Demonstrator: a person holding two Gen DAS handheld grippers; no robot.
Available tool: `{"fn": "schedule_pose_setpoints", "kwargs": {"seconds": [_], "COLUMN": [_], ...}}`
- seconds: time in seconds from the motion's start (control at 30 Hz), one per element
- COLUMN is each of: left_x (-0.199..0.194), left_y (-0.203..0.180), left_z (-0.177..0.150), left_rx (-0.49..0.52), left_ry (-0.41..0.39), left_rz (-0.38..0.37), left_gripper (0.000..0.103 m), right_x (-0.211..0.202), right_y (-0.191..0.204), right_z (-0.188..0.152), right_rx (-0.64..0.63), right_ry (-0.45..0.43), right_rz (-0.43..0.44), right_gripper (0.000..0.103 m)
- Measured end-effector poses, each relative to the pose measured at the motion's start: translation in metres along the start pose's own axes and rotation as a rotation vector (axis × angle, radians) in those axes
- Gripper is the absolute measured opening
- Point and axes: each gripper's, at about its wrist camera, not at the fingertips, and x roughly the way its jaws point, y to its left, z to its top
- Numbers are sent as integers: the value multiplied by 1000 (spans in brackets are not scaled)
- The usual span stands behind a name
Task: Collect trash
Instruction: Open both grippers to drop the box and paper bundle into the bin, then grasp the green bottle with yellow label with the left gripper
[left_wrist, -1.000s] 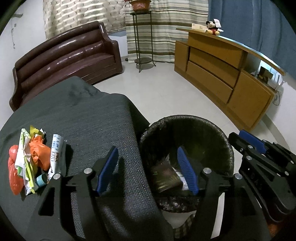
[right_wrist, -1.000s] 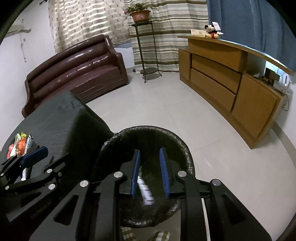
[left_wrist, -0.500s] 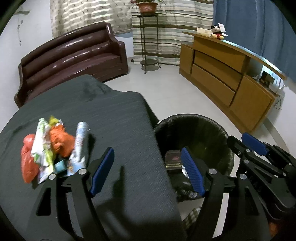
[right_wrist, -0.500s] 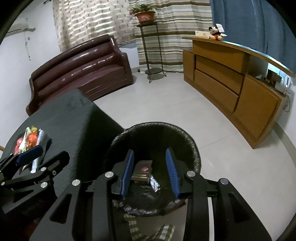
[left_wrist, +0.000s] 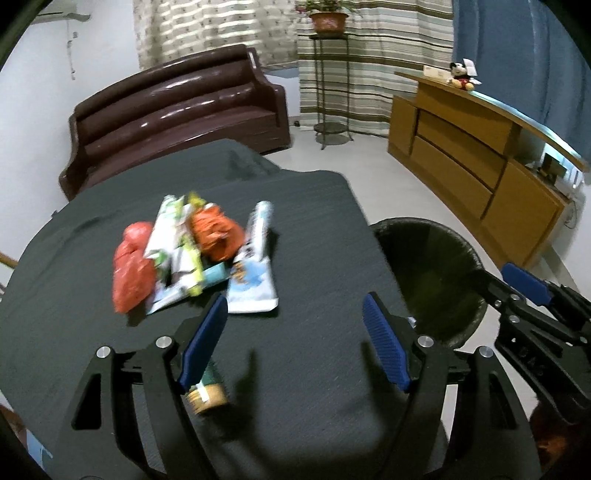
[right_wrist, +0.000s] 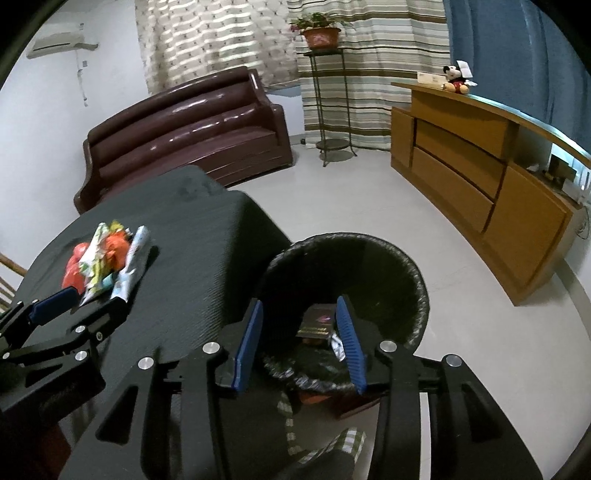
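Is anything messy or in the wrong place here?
Yes. A heap of crumpled wrappers lies on the dark table rather than in the black bin beside it. One more small packet sits apart, near the left gripper. The right gripper, opening over the bin, holds nothing.

No legible text on the blurred wrappers (left_wrist: 192, 254)

right gripper (right_wrist: 301, 341) jaws opening, packet dropped into bin (right_wrist: 399, 258)
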Motion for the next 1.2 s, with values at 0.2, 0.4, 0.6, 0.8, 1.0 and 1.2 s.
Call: {"fn": "schedule_pose_setpoints", "kwargs": {"seconds": [0.2, 0.4, 0.6, 0.8, 1.0, 1.2], "left_x": [-7, -7, -1, 3, 1, 0], "left_y": [22, 42, 55, 59, 60, 62], "left_z": [-20, -39, -51, -60, -62, -61], "left_rx": [-22, -75, -111, -96, -80, -68], "left_ry": [10, 54, 98, 114, 95, 75], "left_rz": [54, 62, 30, -2, -36, -64], "left_gripper": [74, 74, 72, 48, 24, 24], "right_x": [-11, -20, -23, -21, -17, -14], "right_y": [17, 29, 40, 44, 45, 47], "right_z": [-10, -16, -21, -24, -26, -29], "right_rx": [-31, -60, -85, -96, -94, -96], "right_ry": [-2, -14, -20, -13, -1, 8], "right_rz": [20, 26, 25, 23, 27, 30], "right_gripper": [42, 45, 45, 45, 45, 45]}}
